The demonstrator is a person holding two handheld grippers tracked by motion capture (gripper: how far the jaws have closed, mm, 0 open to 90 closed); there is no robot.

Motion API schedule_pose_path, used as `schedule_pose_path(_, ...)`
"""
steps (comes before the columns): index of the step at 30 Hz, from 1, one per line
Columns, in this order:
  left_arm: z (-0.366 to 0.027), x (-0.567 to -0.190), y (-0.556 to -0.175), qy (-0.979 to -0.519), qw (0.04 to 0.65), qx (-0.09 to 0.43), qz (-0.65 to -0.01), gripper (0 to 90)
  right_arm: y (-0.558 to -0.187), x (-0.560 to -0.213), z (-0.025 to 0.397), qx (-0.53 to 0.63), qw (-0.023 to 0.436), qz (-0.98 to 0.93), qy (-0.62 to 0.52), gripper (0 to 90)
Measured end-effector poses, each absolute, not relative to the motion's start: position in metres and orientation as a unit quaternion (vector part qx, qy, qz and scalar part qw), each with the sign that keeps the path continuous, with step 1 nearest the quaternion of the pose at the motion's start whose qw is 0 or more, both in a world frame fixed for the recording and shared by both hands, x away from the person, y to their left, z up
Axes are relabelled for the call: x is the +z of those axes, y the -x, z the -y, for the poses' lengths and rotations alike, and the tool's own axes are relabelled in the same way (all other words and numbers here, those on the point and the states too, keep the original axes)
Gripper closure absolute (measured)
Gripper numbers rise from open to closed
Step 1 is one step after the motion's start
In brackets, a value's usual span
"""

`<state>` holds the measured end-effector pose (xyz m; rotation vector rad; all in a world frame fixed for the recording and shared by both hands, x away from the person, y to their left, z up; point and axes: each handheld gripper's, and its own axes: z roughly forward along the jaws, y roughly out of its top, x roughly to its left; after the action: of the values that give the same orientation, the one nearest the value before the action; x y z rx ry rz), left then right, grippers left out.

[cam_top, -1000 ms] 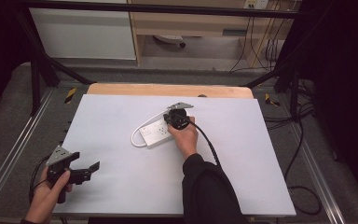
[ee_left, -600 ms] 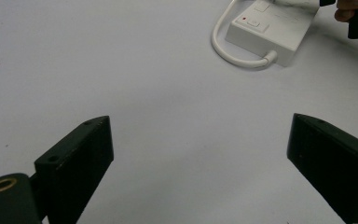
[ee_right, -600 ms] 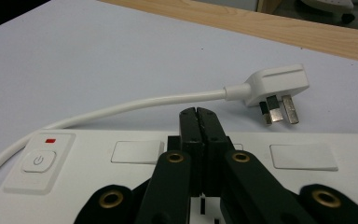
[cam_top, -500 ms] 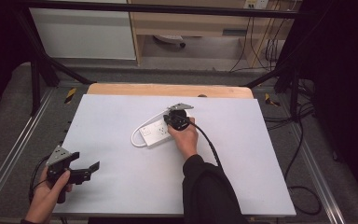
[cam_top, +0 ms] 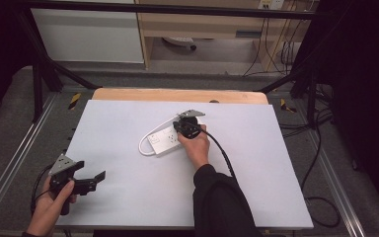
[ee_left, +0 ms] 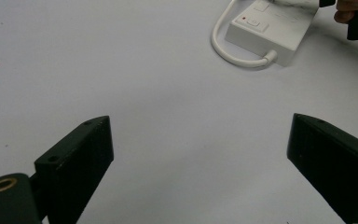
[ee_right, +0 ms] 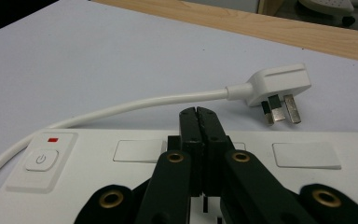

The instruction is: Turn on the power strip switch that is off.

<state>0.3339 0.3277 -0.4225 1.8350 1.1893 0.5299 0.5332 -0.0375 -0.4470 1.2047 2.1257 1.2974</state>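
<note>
— Across the white table [cam_top: 128, 123], what am I looking at from largest to smallest?

— Near the middle of the table lies the power strip [cam_top: 164, 141], white, flat and oblong, its long axis running slantwise from near-left to far-right in the high view. From my right gripper view I see its face: a rocker switch [ee_right: 41, 159] with a small red mark at one end, then a row of shuttered sockets. Its white cord [ee_right: 135, 106] loops off the switch end and curls round behind the body to the plug [ee_right: 276, 87], which lies on its side just beyond the strip, pins pointing away from the cord.

— Which hand is nearer?

— My right gripper [cam_top: 181, 129], by far. It sits directly over the strip, near the middle of its length, fingers pointing down onto the top face. The fingers [ee_right: 189, 130] are pressed together with nothing between them; whether the tips touch the plastic I can't tell. The plug lies ahead of them and a little to the right in that view.

— And the other?

— My left gripper [cam_top: 94, 178] hangs over the near-left corner of the table, well apart from the strip, its fingers [ee_left: 77, 161] spread wide and empty. The strip lies forward and to the right of them.
</note>
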Motion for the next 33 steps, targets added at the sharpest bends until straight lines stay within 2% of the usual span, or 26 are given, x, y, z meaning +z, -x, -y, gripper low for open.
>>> schedule_pose_path(33, -0.3275, -0.4228, -0.3339, -0.738, 0.428, 0.212, -0.476, 7.1, -0.5323, -0.4508, 0.0381, 0.464, 0.186, -0.753, -0.427, 90.0)
